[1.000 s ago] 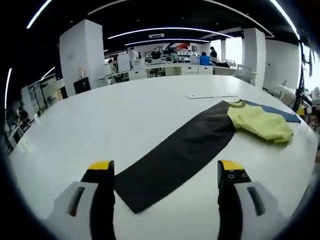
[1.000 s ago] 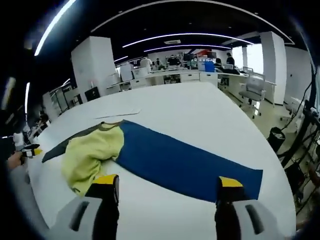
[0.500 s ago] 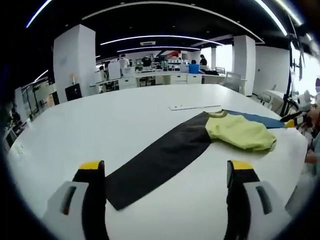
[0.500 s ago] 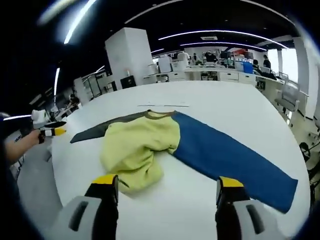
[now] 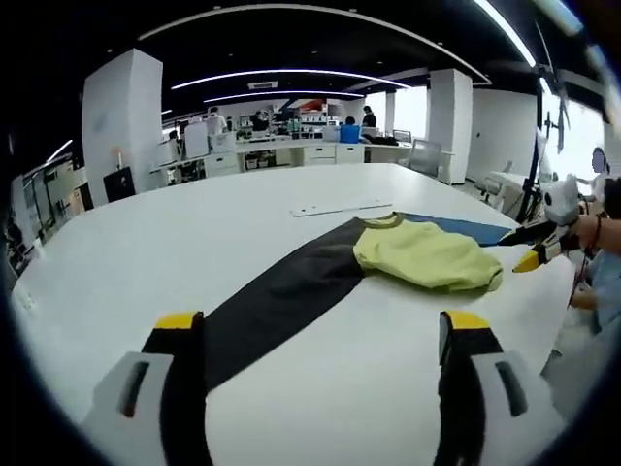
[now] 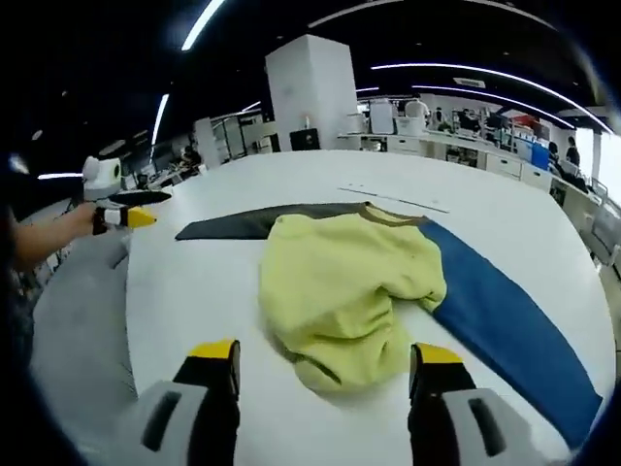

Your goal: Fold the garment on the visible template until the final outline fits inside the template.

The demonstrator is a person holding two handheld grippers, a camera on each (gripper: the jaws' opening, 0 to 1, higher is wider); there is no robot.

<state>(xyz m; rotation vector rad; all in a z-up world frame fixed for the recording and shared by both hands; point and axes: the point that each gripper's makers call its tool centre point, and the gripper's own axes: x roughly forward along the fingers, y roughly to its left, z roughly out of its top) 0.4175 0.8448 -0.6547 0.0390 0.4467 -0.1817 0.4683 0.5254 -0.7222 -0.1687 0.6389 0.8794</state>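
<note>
The garment (image 6: pixel 340 282), a long-sleeved top with a bunched yellow body, one dark sleeve (image 5: pixel 277 301) and one blue sleeve (image 6: pixel 505 320), lies mid-frame on the white table (image 5: pixel 146 243); it looks light, limp and prone to wrinkling; best pinched at cuffs or hem. Left gripper (image 5: pixel 325 335) and right gripper (image 6: pixel 322 361) both stand spread, holding nothing.

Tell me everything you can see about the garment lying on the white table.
The garment is a soft knit-looking top with a pale yellow body, one black sleeve, one blue sleeve and a tan collar. It lies on the white table, both sleeves stretched out flat to either side, the yellow body bunched and wrinkled at the middle. Neither gripper touches it.
</note>
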